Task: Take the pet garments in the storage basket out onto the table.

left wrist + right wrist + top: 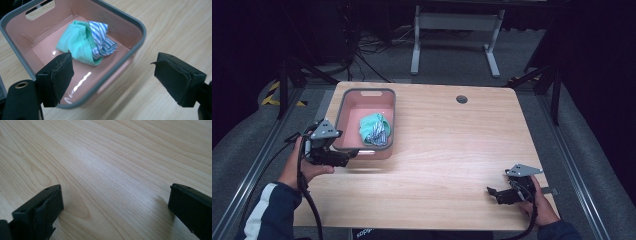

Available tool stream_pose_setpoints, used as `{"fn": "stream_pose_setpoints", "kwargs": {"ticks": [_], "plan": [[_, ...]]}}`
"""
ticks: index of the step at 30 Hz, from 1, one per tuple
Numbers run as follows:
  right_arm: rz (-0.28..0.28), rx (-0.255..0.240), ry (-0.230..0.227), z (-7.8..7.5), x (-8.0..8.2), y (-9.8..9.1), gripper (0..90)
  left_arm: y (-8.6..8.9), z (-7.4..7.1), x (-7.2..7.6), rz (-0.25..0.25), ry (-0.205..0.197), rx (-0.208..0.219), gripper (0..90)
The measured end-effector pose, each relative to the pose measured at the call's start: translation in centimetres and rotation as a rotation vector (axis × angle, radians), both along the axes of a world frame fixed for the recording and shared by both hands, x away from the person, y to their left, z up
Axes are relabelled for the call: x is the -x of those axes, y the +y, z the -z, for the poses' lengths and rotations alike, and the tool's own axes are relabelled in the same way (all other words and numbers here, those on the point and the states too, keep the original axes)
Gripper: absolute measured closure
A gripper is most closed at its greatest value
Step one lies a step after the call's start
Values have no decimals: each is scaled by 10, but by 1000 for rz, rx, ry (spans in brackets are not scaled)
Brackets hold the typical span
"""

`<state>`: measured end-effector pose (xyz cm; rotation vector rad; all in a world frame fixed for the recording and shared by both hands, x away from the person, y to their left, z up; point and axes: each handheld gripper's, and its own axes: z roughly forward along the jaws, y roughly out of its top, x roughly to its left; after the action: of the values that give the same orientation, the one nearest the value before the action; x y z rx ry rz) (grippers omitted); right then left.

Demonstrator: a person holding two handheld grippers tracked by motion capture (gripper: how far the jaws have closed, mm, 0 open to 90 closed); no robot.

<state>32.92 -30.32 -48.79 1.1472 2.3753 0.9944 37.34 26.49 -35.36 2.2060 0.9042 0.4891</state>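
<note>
High view: one basin (343,105), two cloths (375,129)

Pink bin (347,107) with grey rim on the wooden table (452,150), holding a crumpled green cloth (371,126) and a blue striped cloth (381,136). Beyond, white desk legs (457,37).

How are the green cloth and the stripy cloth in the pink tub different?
The green cloth is plain mint; the stripy cloth has blue and white stripes. The green cloth shows as the bigger lump; the stripy cloth shows less, bunched against it. Both are crumpled, touching, and lie inside the pink tub.
</note>
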Motion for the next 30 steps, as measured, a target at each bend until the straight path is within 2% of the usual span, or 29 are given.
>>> {"fn": "stream_pose_setpoints", "kwargs": {"ticks": [8, 12, 13, 15, 16, 20, 21, 23, 24, 26, 29, 30], "plan": [[-1, 1, -1, 0, 0, 0, 0, -23, 7, -47, -37, 89, -60, 164], [-1, 1, -1, 0, 0, 0, 1, -32, 12, -68, -80, 126, -103, 176], [-1, 0, -1, 0, 0, 0, 1, -36, 15, -75, -100, 151, -107, 177], [-1, 0, -1, 0, 0, 0, 1, -41, 19, -86, -115, 173, -136, 178], [-1, 0, -1, 0, 0, 0, 1, -41, 19, -86, -115, 173, -136, 179], [0, 1, -1, 0, 0, 0, 1, -48, 31, -107, -149, 231, -160, 186], [0, 1, -1, 0, 0, 0, 1, -48, 31, -107, -149, 231, -160, 186], [0, 0, -2, 0, 0, 0, 1, -47, 38, -119, -172, 256, -190, 185], [0, 0, -2, 0, 0, 0, 1, -47, 40, -122, -183, 269, -178, 179], [0, 1, -1, 0, 0, 0, 1, -47, 41, -125, -187, 274, -180, 172], [-1, 1, -1, 0, 0, 0, 1, -50, 47, -133, -210, 321, -182, 158], [0, 1, -1, 0, 0, 0, 1, -51, 48, -134, -219, 324, -184, 159]]}}
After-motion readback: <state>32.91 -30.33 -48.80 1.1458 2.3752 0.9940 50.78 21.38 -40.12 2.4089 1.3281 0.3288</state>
